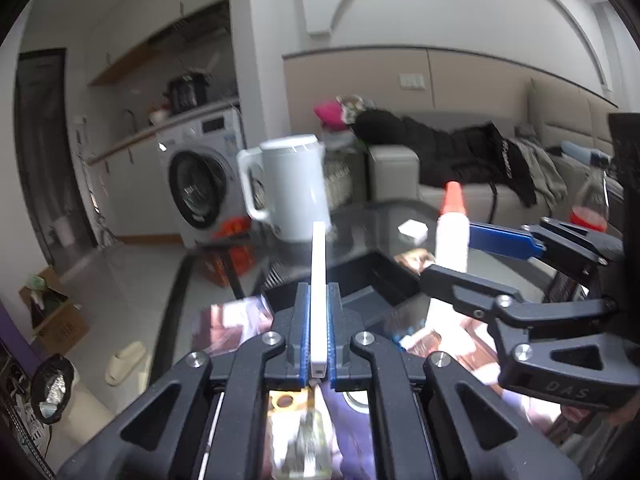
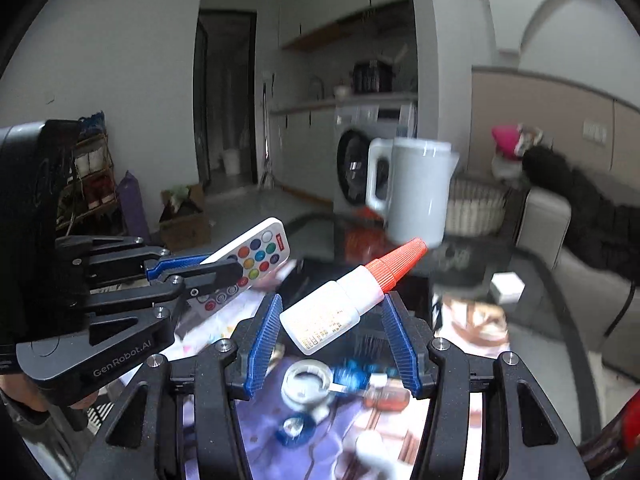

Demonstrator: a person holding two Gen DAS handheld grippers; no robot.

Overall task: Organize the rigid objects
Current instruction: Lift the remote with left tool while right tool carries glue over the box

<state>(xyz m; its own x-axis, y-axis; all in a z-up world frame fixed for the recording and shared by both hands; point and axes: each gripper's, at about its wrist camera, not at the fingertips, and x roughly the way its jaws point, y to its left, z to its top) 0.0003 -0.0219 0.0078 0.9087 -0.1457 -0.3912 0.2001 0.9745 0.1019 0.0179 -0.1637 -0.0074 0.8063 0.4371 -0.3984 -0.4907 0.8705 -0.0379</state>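
Observation:
My left gripper (image 1: 319, 308) is shut on a thin white remote (image 1: 319, 280), seen edge-on here; in the right wrist view its face with coloured round buttons (image 2: 256, 258) shows, held by the left gripper (image 2: 200, 272) at the left. My right gripper (image 2: 332, 316) is shut on a white glue bottle (image 2: 328, 316) with an orange cone cap, tilted up to the right. The bottle (image 1: 452, 236) stands between the right gripper's fingers (image 1: 460, 256) in the left wrist view. Both are held above a black bin (image 1: 360, 280) on the table.
A white mug (image 1: 290, 188) stands at the glass table's far edge, also in the right wrist view (image 2: 416, 192). A small white box (image 1: 412, 230) lies behind the bin. Small clutter, including a tape roll (image 2: 306, 386), lies below. A bottle with red liquid (image 1: 590, 200) stands far right.

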